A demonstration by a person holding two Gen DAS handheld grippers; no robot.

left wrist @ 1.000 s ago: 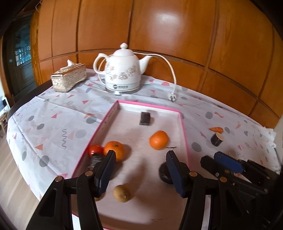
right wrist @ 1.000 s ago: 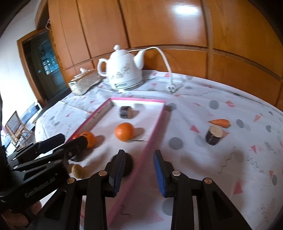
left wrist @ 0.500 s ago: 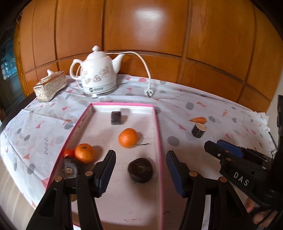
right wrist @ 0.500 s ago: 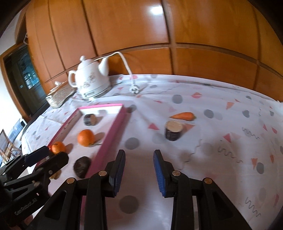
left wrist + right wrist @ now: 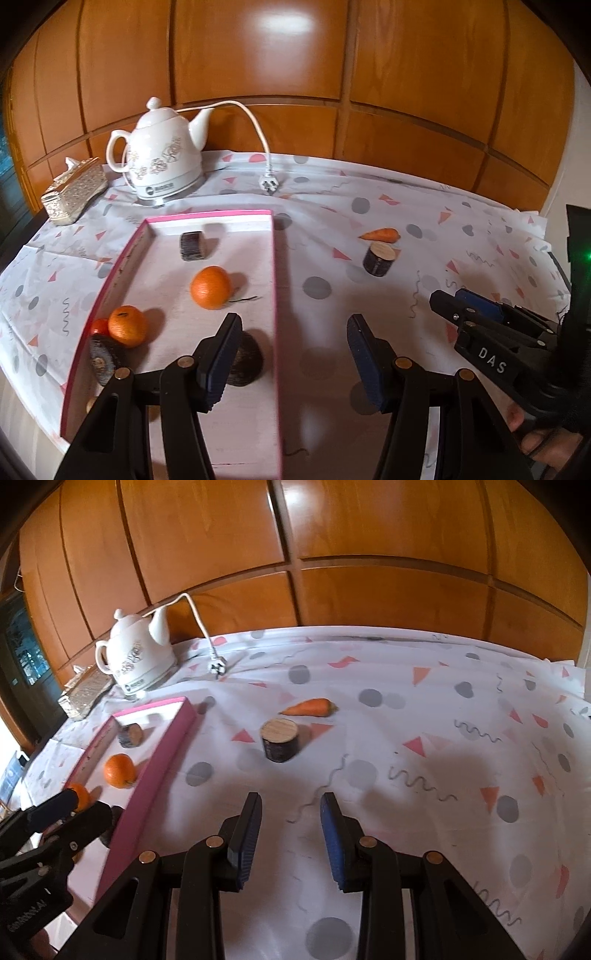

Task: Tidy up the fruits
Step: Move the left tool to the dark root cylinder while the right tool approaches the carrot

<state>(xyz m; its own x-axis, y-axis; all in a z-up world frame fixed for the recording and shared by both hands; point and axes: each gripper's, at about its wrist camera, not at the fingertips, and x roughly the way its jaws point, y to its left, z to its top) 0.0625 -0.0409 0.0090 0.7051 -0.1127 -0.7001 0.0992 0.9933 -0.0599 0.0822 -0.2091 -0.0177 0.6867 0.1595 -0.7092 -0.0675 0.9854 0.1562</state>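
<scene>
Wood panelling backs a patterned tablecloth, above which the right gripper hangs with fingers parted and empty, the left gripper likewise wide and empty over the pink tray's right rim. Ahead of the right gripper stand a dark cylinder and a carrot just beyond it, both outside the tray holding the oranges. Likely next: straddle the cylinder squarely, closing low on its sides.
</scene>
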